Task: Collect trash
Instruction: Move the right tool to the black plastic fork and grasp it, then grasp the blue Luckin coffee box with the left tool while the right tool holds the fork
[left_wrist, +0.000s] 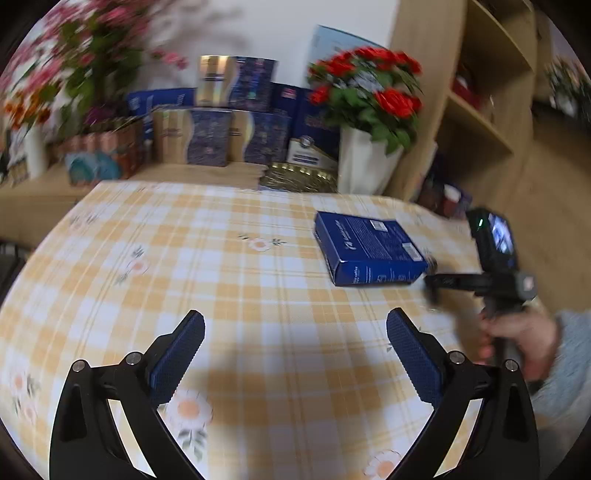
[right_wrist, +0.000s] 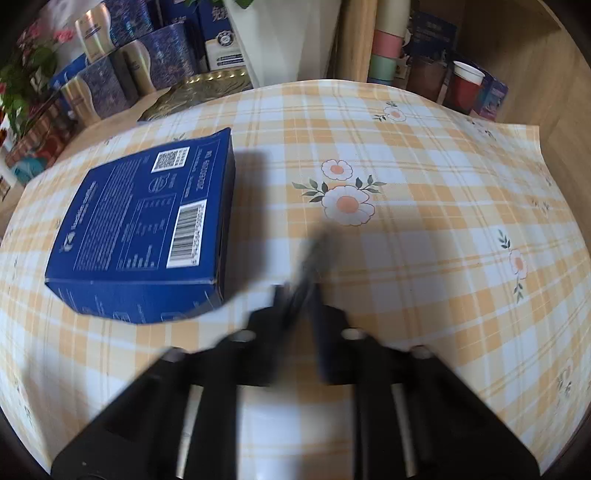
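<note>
- Checked yellow cloth covers the counter (left_wrist: 221, 229); boxes and flowers crowd the far edge at 12 o'clock.
- Your target, the blue box (right_wrist: 147, 229), lies flat, at 10 o'clock from the right hand-held gripper (right_wrist: 314, 258).
- That gripper is clenched on nothing; reopen it and straddle the box's short edge squarely.
- Left hand-held gripper (left_wrist: 295, 332) hangs released, empty, over bare cloth.
</note>
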